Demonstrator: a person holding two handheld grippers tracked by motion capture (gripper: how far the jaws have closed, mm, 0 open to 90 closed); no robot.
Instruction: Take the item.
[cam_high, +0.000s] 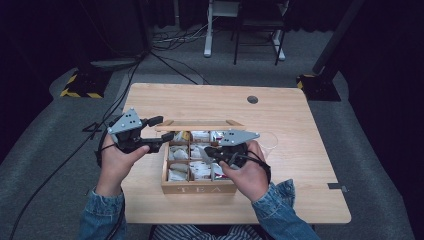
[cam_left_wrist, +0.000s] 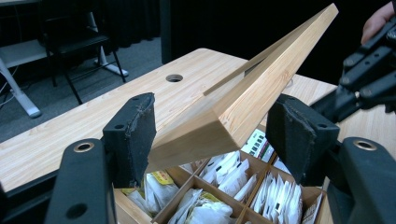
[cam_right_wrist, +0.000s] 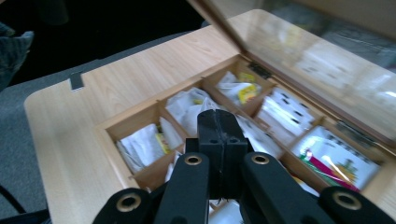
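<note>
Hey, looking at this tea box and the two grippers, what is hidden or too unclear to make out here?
- Right hand-held gripper: shut jaws; a held bag can't be made out, right gripper view.
- White tea bags: print blurred, right gripper view.
- Light wooden tea box: its right compartments are covered by the right hand, high view.
- Raised wooden lid: top corner cut by the frame edge, left gripper view.

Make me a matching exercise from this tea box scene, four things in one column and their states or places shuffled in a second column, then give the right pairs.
1. lid
2. right gripper
3. left gripper
4. tea bags

A. jaws pressed together
B. raised at a slant
C. in the box's compartments
D. jaws on either side of the lid's corner

Pairs: 1-B, 2-A, 3-D, 4-C
</note>
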